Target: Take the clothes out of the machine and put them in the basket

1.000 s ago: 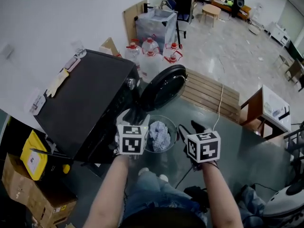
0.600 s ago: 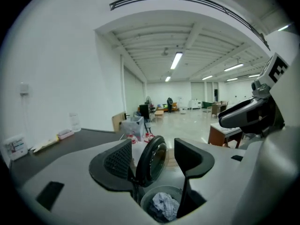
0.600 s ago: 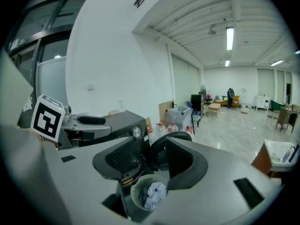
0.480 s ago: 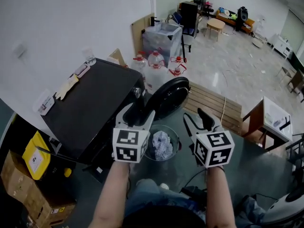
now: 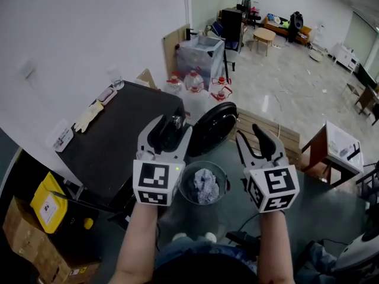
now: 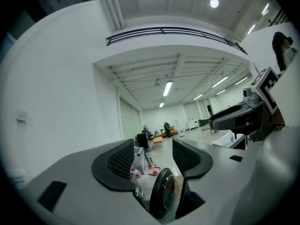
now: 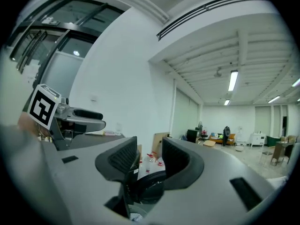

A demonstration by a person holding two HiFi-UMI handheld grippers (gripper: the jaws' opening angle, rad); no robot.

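The black machine (image 5: pixel 112 138) stands at the left with its round door (image 5: pixel 213 128) swung open. Below it on the floor sits a clear round basket (image 5: pixel 181 185) holding a bundle of pale clothes (image 5: pixel 205 186). My left gripper (image 5: pixel 170 129) is raised in front of the machine's opening, and its jaws are closing with nothing between them. My right gripper (image 5: pixel 253 136) is held beside it, right of the door, its jaws also closing on nothing. Between the left gripper (image 6: pixel 152 156) fingers, the left gripper view shows only the door (image 6: pixel 161 196). The right gripper (image 7: pixel 149 158) likewise holds nothing.
Several large water bottles (image 5: pixel 195 83) and a clear plastic bin (image 5: pixel 204 52) stand behind the machine. A wooden pallet (image 5: pixel 269 129) lies to the right of the door, and a small table (image 5: pixel 337 144) further right. A yellow container (image 5: pixel 44 203) and cardboard boxes (image 5: pixel 32 247) sit at the lower left.
Both grippers have risen from down by the basket to the height of the machine's top and tilted up to level. The basket with the clothes stays where it was.
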